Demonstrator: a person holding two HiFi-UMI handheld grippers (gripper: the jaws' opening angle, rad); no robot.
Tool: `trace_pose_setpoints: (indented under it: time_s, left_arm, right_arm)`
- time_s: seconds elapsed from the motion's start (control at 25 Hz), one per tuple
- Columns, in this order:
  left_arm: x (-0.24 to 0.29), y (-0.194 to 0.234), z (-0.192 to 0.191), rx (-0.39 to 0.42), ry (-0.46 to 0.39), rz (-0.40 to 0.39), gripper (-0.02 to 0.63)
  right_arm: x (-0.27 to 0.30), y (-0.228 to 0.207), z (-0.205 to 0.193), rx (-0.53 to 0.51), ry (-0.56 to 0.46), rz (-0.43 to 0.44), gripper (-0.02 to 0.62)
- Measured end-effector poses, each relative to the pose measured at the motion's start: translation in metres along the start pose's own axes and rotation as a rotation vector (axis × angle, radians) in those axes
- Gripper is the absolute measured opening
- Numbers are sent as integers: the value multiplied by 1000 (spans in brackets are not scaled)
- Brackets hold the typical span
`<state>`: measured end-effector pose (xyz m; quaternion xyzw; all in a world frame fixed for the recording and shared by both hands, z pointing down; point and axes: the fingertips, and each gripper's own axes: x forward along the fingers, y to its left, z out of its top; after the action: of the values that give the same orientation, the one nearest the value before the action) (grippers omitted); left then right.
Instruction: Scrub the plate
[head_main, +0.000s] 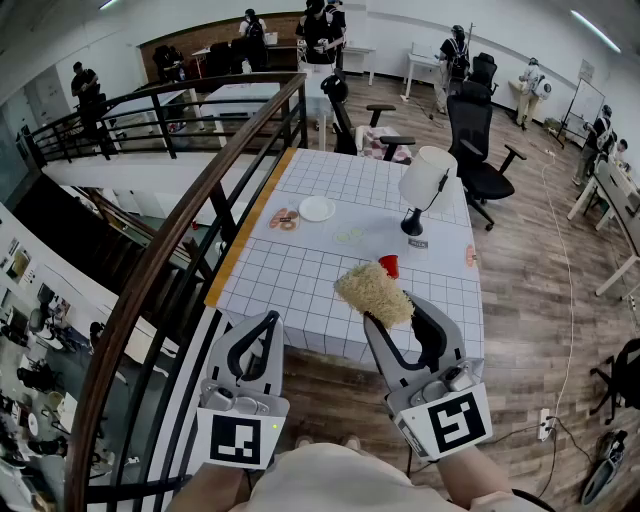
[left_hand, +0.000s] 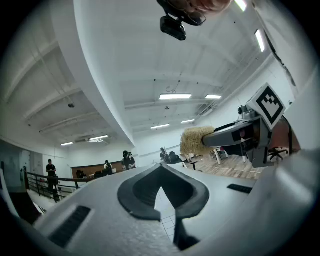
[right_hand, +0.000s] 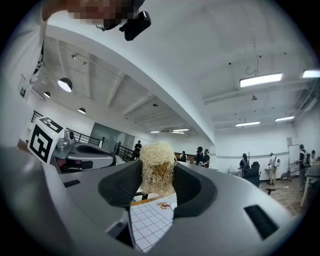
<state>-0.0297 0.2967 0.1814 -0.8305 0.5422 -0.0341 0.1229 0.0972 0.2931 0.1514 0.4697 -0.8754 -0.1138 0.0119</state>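
Clamping down on a straw-coloured scrubber (right_hand: 157, 167), the right gripper (right_hand: 157, 190) has the bristly pad squeezed between its jaws, up in the air. The left gripper (left_hand: 161, 172) hangs beside it, jaws pressed together on nothing. Well ahead of both grippers, the white plate (head_main: 317, 208) lies on the gridded surface (head_main: 300, 285), untouched, with a red cup (head_main: 389, 265) nearer the right gripper.

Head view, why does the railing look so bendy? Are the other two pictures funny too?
Head view: the wide lens bows the railing, so it probably only looks curved. Left gripper view: dark rounded corners, and the ceiling lights glare white. Right gripper view: the same round frame, and the scrubber looks sharp up close.
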Motion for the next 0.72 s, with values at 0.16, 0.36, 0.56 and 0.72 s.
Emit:
trace_pose_setpoints:
  time_s: [0.16, 0.36, 0.56, 0.72]
  left_arm:
    - [-1, -3, -3, -10, 20, 3, 12]
    - [2, -18, -1, 19, 21, -31, 12]
    - [7, -32, 5, -10, 17, -47, 12]
    - [7, -40, 7, -28, 21, -69, 12]
  right_arm:
    - [-7, -1, -2, 8, 3, -2, 187]
    - [-14, -7, 2, 70, -31, 0, 187]
    - [-17, -10, -2, 64, -25, -21, 190]
    - [-13, -7, -2, 69, -30, -24, 190]
